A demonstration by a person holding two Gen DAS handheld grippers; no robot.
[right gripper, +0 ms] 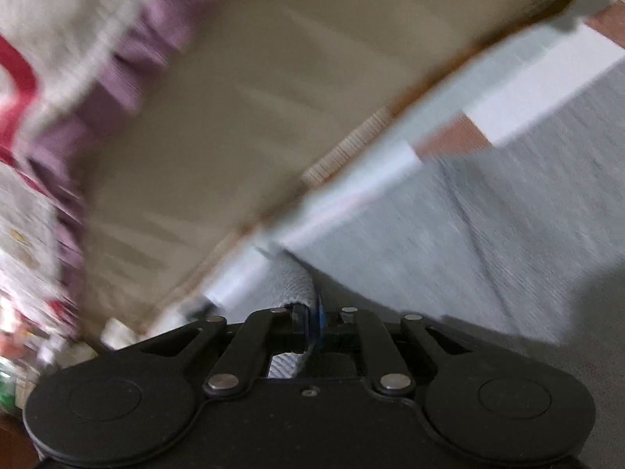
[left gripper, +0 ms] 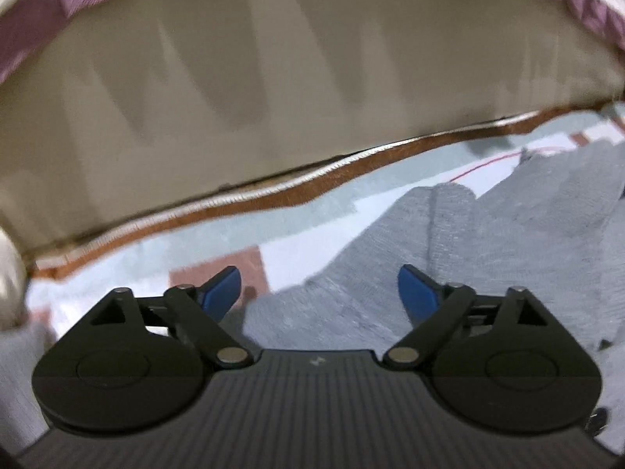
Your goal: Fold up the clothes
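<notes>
1. Grey garment [left gripper: 488,258] sprawls on a patterned sheet [left gripper: 187,242], right of centre.
2. Right gripper [right gripper: 310,322]: jaws pinching a rolled grey edge [right gripper: 289,285].
3. Left gripper [left gripper: 318,289]: blue jaws spread, nothing between, above the garment's near-left edge.
4. Beige floor [left gripper: 242,78] lies beyond.

You can see a soft mat [left gripper: 218,230] with a brown edge [left gripper: 273,191] and brown squares [left gripper: 230,269] on it. Past it the floor [left gripper: 234,78] is tan. A purple frill [left gripper: 35,31] hangs from a white cover [right gripper: 58,11] with a red band [right gripper: 23,78].
</notes>
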